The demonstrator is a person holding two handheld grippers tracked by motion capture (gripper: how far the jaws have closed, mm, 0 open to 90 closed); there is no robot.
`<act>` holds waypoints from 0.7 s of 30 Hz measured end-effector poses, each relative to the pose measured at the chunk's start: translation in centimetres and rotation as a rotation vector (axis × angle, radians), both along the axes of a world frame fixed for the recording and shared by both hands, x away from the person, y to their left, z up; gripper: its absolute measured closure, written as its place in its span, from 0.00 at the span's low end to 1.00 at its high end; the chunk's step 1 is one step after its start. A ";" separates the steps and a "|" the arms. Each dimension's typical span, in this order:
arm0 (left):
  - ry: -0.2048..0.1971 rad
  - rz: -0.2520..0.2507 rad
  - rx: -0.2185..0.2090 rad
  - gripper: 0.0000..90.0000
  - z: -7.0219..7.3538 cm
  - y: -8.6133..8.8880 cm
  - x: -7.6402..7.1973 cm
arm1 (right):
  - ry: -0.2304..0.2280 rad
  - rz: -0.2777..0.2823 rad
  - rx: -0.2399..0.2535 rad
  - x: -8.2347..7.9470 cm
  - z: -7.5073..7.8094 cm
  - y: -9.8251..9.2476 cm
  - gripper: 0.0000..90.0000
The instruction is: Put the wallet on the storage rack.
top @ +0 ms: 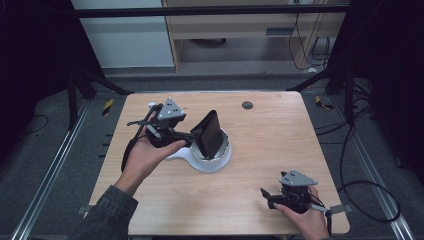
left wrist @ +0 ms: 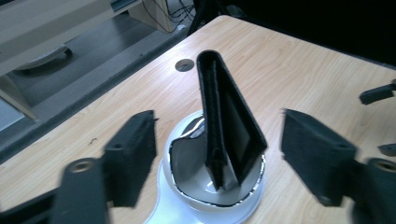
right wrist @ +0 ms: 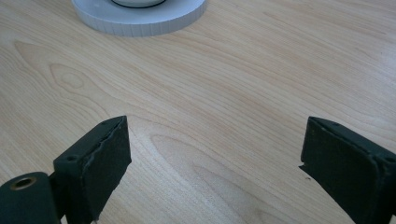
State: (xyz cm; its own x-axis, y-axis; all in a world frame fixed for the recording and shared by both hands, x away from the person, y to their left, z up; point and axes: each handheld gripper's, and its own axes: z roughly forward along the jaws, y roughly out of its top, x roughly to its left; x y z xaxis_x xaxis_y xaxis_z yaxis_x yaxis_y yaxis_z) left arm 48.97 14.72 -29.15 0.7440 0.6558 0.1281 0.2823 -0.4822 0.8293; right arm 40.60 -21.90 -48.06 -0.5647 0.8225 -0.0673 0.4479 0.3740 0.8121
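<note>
A black folded pouch [top: 209,134] stands upright, leaning a little, in a white round holder [top: 212,161] near the middle of the wooden table. In the left gripper view the pouch [left wrist: 229,126] rises out of the holder's shiny bowl [left wrist: 187,163]. My left gripper [top: 187,139] is just left of the pouch, held in a hand. Its jaws [left wrist: 217,123] stand wide apart on either side of the pouch without touching it. My right gripper [top: 266,196] rests near the table's front right corner. It is open [right wrist: 215,135] over bare wood with nothing between its jaws.
A small dark round grommet [top: 247,105] sits in the tabletop at the back, right of centre. The white holder's ribbed base [right wrist: 140,21] lies ahead of the right gripper. Dark frame legs and cables surround the table; a wooden cabinet stands behind.
</note>
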 end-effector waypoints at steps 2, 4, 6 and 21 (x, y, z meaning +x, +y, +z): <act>0.000 -0.003 -0.010 0.24 0.0 0.2 -0.4 | 0.001 -0.002 0.000 0.0 0.0 0.0 0.09; -0.004 -0.003 -0.008 0.13 0.0 0.5 -1.1 | 0.000 -0.005 0.000 0.0 0.0 0.0 0.08; -0.010 -0.010 -0.012 0.12 0.0 1.0 -1.8 | 0.005 -0.007 -0.002 0.0 -0.1 0.0 0.08; -0.001 -0.021 -0.012 0.09 -3.3 4.3 -5.7 | 0.052 -0.012 -0.013 0.6 -0.8 0.4 0.05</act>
